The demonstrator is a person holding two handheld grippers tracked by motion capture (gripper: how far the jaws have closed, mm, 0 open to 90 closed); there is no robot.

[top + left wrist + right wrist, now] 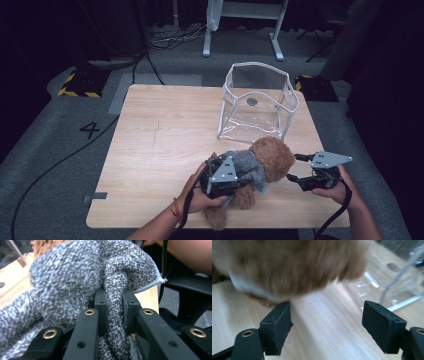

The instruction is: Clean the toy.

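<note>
The left gripper point(223, 176) pinches the teddy's point(270, 157) grey sweater point(75, 282), so the right gripper point(299, 170), jaws open, should grab the head softly.

Brown teddy bear point(270, 157), speckled grey-and-white knit sweater point(75, 277), clear bag point(257, 102)

Teddy bear point(270, 159): fuzzy brown plush; sweater point(75, 277): grey marled knit. Bag point(258, 101) behind bear: clear glossy plastic. Desk point(165, 145): matt pale wood.
</note>
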